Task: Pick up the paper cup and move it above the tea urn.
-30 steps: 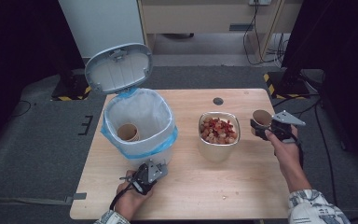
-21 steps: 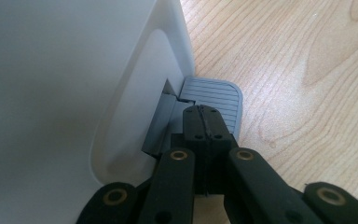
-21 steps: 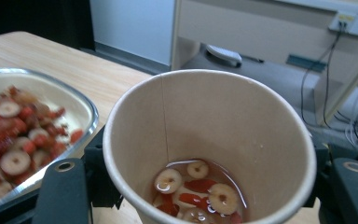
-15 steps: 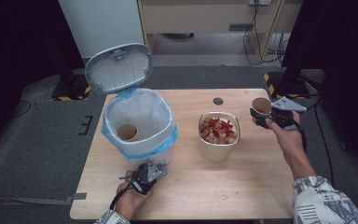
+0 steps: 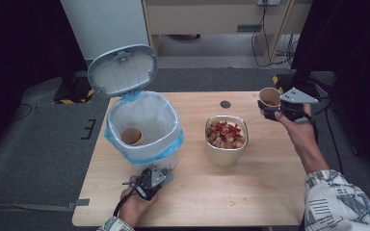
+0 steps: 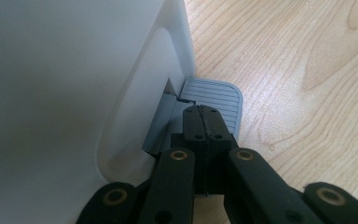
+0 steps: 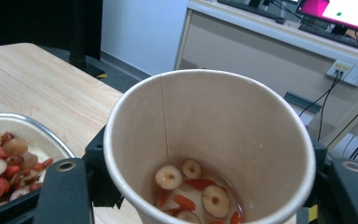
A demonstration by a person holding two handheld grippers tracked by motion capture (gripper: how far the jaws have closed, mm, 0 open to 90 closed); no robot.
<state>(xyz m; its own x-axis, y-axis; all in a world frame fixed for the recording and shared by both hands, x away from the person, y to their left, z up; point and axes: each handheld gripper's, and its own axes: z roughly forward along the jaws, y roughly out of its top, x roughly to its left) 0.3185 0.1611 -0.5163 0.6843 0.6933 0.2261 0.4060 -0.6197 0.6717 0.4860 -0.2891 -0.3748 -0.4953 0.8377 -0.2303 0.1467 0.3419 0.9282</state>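
My right gripper (image 5: 271, 110) is shut on a brown paper cup (image 5: 270, 97), held upright above the table's far right corner. Inside the cup (image 7: 209, 144) lie several slices of dried fruit in liquid. A metal bowl (image 5: 226, 136) of dried fruit stands mid-table, to the left of the cup. My left gripper (image 5: 149, 180) is shut, its tips (image 6: 204, 114) pressing on the grey pedal (image 6: 214, 95) at the foot of the white bin (image 5: 144, 125). The bin's lid (image 5: 123, 70) stands up open. Another paper cup (image 5: 132, 136) lies in the bin's blue-edged liner.
A small dark round spot (image 5: 225, 104) lies on the wooden table (image 5: 250, 192) behind the bowl. A few crumbs (image 5: 231, 203) sit near the front edge. Cabinets and cables stand beyond the table's far edge.
My right gripper has lifted the paper cup and carried it a little back and to the right. The left gripper has stayed on the pedal with the lid up.
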